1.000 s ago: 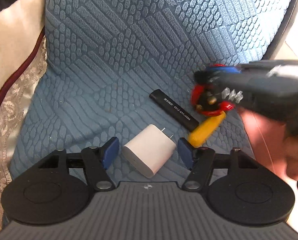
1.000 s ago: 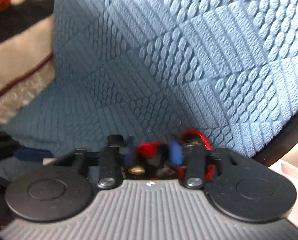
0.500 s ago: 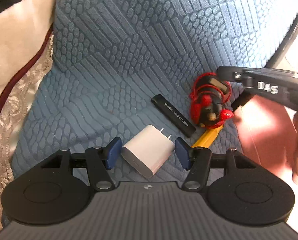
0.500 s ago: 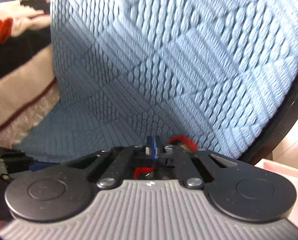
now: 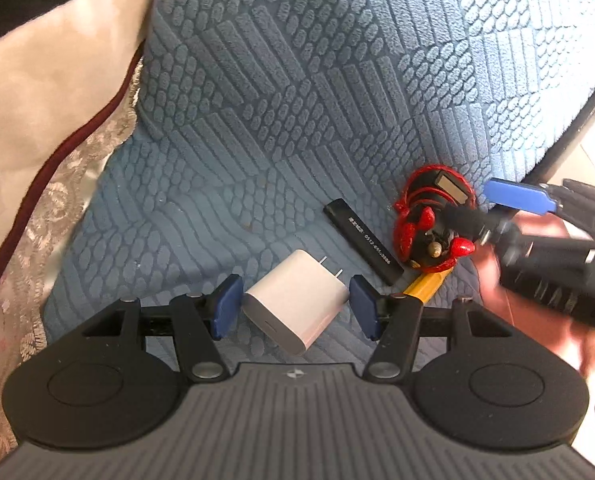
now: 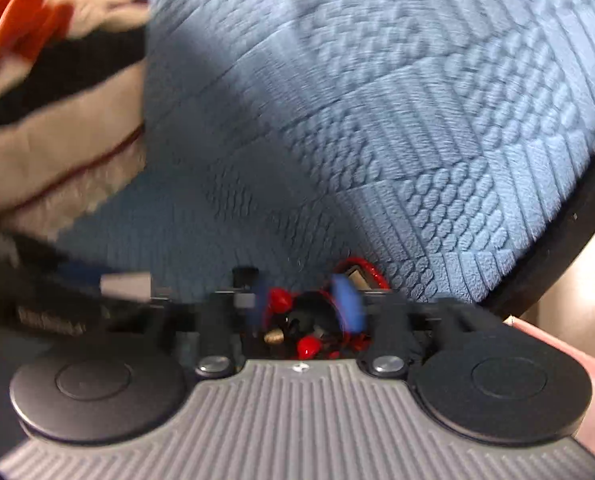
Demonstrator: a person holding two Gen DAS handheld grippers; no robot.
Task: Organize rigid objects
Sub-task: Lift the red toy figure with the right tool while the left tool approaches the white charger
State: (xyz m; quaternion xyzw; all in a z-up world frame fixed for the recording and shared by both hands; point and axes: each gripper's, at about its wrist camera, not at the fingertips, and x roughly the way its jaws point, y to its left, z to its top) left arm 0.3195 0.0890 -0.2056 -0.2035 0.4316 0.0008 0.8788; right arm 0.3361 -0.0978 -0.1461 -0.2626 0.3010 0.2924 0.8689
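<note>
White charger [image 5: 295, 306] lying on the blue cushion [image 5: 317, 92], right between the spread fingers of the left tool [image 5: 296, 306], prongs pointing far-right. Right tool [image 6: 305, 306] spread around the red cable bundle [image 5: 429, 224], farther right.

A blue cushion [image 5: 281, 92] with a raised woven pattern of ovals and ribbed squares is filling most of both views, its seat and back meeting in a soft fold. A cream fabric [image 5: 53, 92] with dark red piping and lace trim is lying along its left side. A dark curved frame [image 6: 569, 216] is edging the cushion on the right. Bright daylight is falling across the upper right of the cushion.
</note>
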